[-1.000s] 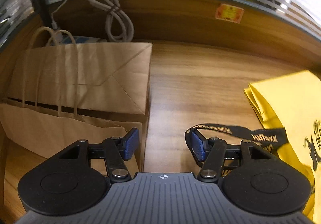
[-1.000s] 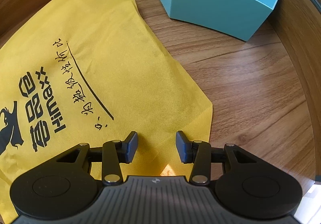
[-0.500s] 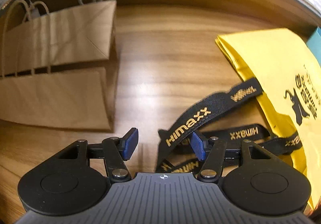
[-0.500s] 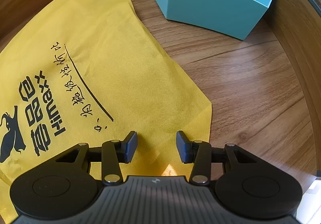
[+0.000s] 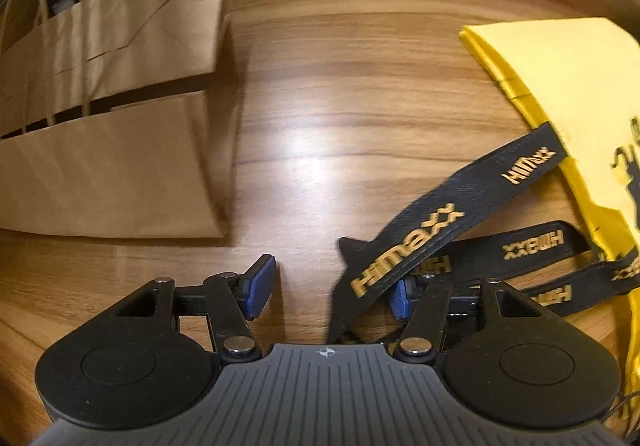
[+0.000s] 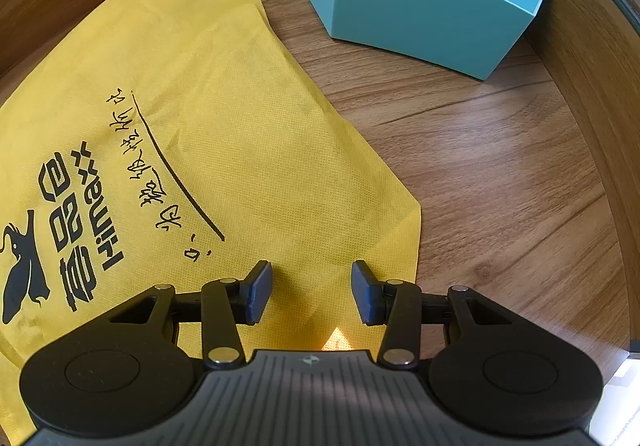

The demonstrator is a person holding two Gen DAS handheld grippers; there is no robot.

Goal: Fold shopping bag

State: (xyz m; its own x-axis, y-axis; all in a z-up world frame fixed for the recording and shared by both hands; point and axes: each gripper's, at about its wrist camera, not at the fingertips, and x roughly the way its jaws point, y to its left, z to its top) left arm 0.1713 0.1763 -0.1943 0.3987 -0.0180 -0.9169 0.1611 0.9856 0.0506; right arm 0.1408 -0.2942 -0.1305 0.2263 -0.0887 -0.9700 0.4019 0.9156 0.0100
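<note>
Where strap (image 5: 416, 246) crosses, left gripper (image 5: 332, 288) pad hides.

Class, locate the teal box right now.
In the right wrist view, the teal box stands on the wooden table at upper right, just beyond the yellow bag.

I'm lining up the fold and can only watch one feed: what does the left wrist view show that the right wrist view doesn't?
Only the left wrist view: the black straps, one lying between the open left gripper fingers, and two paper bags.

Only the right wrist view: the blue box and the open right gripper above the bag's corner.

Both: the yellow bag on the wooden table.
</note>
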